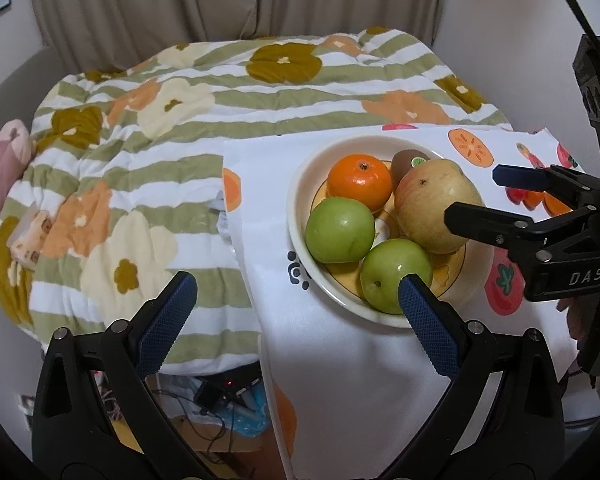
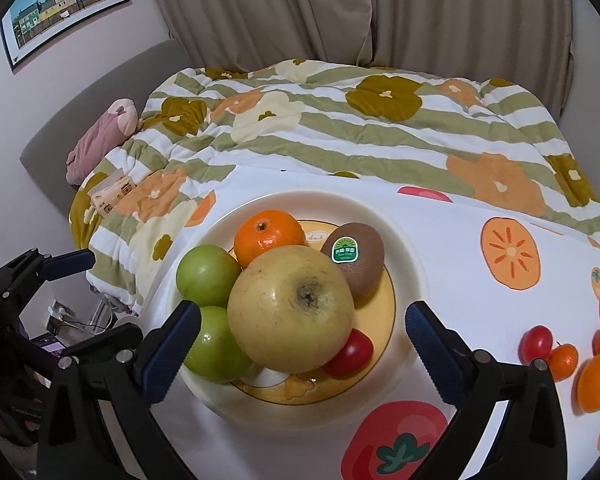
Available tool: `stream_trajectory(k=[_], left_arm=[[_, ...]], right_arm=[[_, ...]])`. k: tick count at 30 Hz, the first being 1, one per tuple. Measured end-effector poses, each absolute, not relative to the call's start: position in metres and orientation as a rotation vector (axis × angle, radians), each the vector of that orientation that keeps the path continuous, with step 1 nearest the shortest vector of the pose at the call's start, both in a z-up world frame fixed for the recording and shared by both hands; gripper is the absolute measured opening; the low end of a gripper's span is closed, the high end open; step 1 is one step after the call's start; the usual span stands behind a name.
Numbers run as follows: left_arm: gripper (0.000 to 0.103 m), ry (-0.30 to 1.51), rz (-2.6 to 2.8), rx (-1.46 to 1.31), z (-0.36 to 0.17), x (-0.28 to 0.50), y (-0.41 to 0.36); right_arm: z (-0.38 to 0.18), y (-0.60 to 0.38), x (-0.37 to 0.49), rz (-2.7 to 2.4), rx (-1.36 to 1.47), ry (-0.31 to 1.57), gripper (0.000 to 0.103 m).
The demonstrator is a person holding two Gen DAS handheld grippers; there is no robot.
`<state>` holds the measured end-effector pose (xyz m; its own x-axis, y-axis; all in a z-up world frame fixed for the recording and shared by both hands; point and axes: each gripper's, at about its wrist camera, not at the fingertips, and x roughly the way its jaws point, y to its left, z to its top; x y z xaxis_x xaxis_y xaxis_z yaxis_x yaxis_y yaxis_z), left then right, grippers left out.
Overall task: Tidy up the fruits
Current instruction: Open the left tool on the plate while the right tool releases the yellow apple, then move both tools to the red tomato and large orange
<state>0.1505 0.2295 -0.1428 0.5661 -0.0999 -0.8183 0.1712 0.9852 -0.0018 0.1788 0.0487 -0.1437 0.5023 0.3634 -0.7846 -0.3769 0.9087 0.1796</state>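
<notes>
Right hand-held gripper (image 2: 302,344): jaws fully apart, straddling the large yellow-green apple (image 2: 291,307) without contact — released into the cream ceramic bowl (image 2: 410,236) at the worktop's left edge. Left hand-held gripper (image 1: 296,312): jaws apart, empty. Small tomatoes and oranges (image 2: 562,354) remain loose near the right edge — presumably next.

We see a cream plate (image 2: 404,240) holding a big yellowish apple (image 2: 290,308), two green apples (image 2: 208,274), an orange (image 2: 268,238), a stickered kiwi (image 2: 356,260) and a red tomato (image 2: 350,354). To its right lie small loose fruits (image 2: 568,356).
</notes>
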Motion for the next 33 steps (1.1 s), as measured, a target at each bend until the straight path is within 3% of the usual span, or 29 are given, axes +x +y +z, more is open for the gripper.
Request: stream_trajectory(k=[16,33], left_arm=[[0.103,0.868,-0.060,0.073,-0.080,0.110,0.193],[0.103,0.806,-0.155,0.091,-0.054,0.096,0.049]], right_arm=[[-0.085,-0.005,0.143,0.450,0.003,0.885,0.102],[-0.062,-0.166,0.105,0.286,0.026,0.843,0.102]])
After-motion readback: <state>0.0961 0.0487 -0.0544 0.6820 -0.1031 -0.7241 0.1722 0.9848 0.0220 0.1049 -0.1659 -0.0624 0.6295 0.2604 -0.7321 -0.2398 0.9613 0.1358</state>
